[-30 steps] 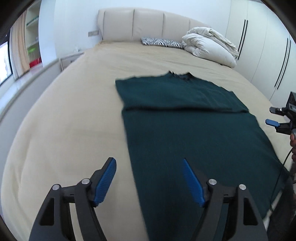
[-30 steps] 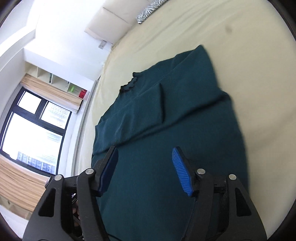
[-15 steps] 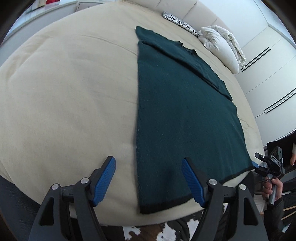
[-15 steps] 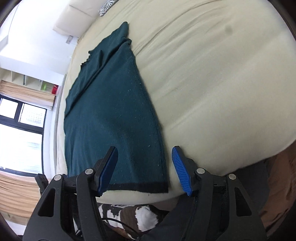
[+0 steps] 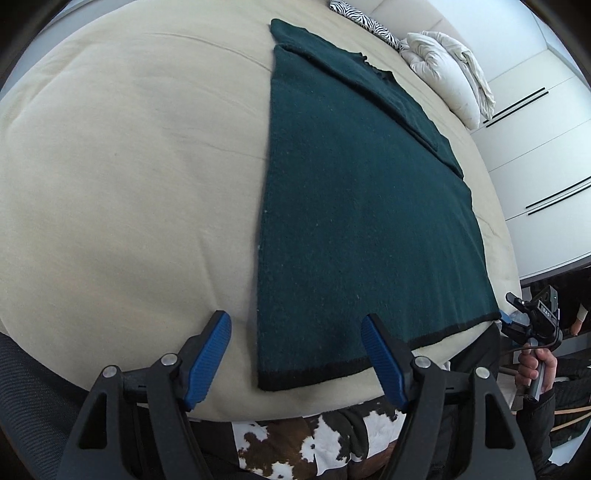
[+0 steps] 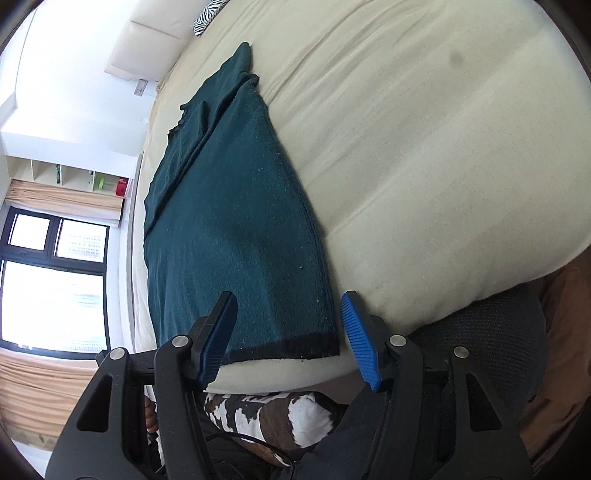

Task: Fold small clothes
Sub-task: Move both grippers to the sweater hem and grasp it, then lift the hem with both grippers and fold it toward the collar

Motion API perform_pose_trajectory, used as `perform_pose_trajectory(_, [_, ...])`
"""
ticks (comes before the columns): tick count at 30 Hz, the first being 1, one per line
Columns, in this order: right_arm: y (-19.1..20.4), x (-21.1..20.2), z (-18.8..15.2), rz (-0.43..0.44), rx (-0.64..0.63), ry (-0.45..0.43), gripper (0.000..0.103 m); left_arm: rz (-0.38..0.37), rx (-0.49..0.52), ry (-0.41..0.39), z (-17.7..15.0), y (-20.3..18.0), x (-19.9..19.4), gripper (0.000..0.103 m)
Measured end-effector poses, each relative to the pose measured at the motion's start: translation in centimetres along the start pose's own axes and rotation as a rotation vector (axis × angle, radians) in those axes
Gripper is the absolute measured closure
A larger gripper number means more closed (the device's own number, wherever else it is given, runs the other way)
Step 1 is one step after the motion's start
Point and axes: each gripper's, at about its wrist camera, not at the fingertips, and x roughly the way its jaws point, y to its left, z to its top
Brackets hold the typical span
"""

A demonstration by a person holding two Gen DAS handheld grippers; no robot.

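Garment: dark green knit top (image 5: 354, 221), soft, limp, light; grasp hem corners.
Left hand-held gripper (image 5: 295, 354): released, closing around corner.
Right hand-held gripper (image 6: 288, 336): released, closing around corner.

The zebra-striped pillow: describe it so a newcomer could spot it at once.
Start at the big beige bed and look to its far end by the padded headboard. There the zebra-striped pillow lies beyond the dark green garment, beside a plain white duvet bundle. It alone has black-and-white stripes.
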Motion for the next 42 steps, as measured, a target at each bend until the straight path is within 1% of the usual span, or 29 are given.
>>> perform_pose_trajectory(1, [-0.2, -0.1, -0.1, 0.003, 0.011, 0.001, 0.049, -0.001, -0.003, 0.005, -0.1, -0.1, 0.1, 0.032])
perform_pose_trajectory(2, [-0.3, -0.2, -0.1, 0.003, 0.020, 0.002, 0.051, 0.002, -0.004, 0.011, -0.1, -0.2, 0.1, 0.036])
perform_pose_trajectory(6, [-0.5, -0.7, -0.2, -0.005, 0.037, 0.003, 0.052, 0.019, -0.006, 0.030, -0.1, -0.3, 0.3, 0.054])
perform_pose_trajectory(7, [-0.6, -0.7, -0.2, -0.006, 0.037, 0.002, 0.052, 0.023, -0.003, 0.033, -0.1, -0.3, 0.4, 0.056])
perform_pose_trajectory(8, [-0.7, -0.6, -0.2, -0.003, 0.038, 0.005, 0.052, 0.029, 0.002, 0.038, -0.1, -0.3, 0.4, 0.061])
perform_pose_trajectory(11, [-0.8, -0.3, -0.4, 0.001, 0.055, 0.023, 0.053, 0.034, 0.025, 0.050, -0.1, -0.6, 0.4, 0.066])
perform_pose_trajectory(13, [-0.8, -0.2, -0.4, 0.002, 0.052, 0.035, 0.056, 0.032, 0.034, 0.055, -0.2, -0.7, 0.4, 0.074])
perform_pose_trajectory(14, [-0.8, -0.2, -0.5, 0.006, 0.052, 0.036, 0.059, 0.027, 0.032, 0.055, -0.2, -0.7, 0.5, 0.082])
perform_pose_trajectory(15, [-0.9, -0.2, -0.5, 0.012, 0.053, 0.034, 0.065, 0.020, 0.024, 0.057, -0.3, -0.5, 0.6, 0.089])
perform_pose_trajectory(17, [-0.9, -0.3, -0.5, 0.025, 0.053, 0.037, 0.072, 0.007, 0.015, 0.055, -0.4, -0.4, 0.6, 0.093])
perform_pose_trajectory(18, [-0.9, -0.2, -0.6, 0.023, 0.045, 0.038, 0.078, 0.005, 0.018, 0.052, -0.4, -0.4, 0.5, 0.094])
perform_pose_trajectory(19, [-0.7, -0.2, -0.7, 0.015, 0.029, 0.043, 0.084, 0.006, 0.024, 0.047, -0.4, -0.6, 0.4, 0.094])
perform_pose_trajectory(20, [-0.6, -0.2, -0.7, 0.012, 0.020, 0.044, 0.095, 0.006, 0.028, 0.041, -0.5, -0.6, 0.3, 0.095])
perform_pose_trajectory(22, [-0.1, -0.5, -0.9, 0.010, -0.006, 0.039, 0.095, -0.014, 0.017, 0.029, -0.5, -0.6, -0.2, 0.095])
perform_pose_trajectory(24, [0.9, -0.8, -1.1, 0.024, -0.043, 0.042, 0.096, -0.059, -0.013, 0.016, -0.5, -0.2, -0.9, 0.095])
perform_pose_trajectory(27, [2.2, -1.1, -1.0, 0.079, -0.065, 0.052, 0.096, -0.167, -0.074, -0.022, -0.1, 0.6, -2.4, 0.095])
perform_pose_trajectory(30, [3.6, -1.4, -0.1, 0.160, -0.064, 0.037, 0.096, -0.294, -0.161, -0.090, 0.9, 1.5, -4.2, 0.095])
perform_pose_trajectory(32, [4.7, -1.5, 0.9, 0.199, -0.071, 0.020, 0.096, -0.341, -0.204, -0.138, 1.8, 2.1, -5.3, 0.095])
perform_pose_trajectory(35, [6.1, -1.4, 2.4, 0.244, -0.070, -0.007, 0.096, -0.443, -0.270, -0.204, 3.4, 2.7, -6.6, 0.096])
perform_pose_trajectory(38, [7.5, -1.3, 4.1, 0.291, -0.063, -0.048, 0.096, -0.509, -0.314, -0.252, 5.0, 2.9, -7.4, 0.096])
perform_pose_trajectory(40, [8.3, -1.2, 5.8, 0.315, -0.060, -0.081, 0.096, -0.549, -0.335, -0.265, 6.3, 2.9, -7.3, 0.096])
perform_pose_trajectory(42, [9.1, -0.9, 7.6, 0.315, -0.055, -0.107, 0.096, -0.554, -0.349, -0.272, 7.8, 2.9, -7.0, 0.096])
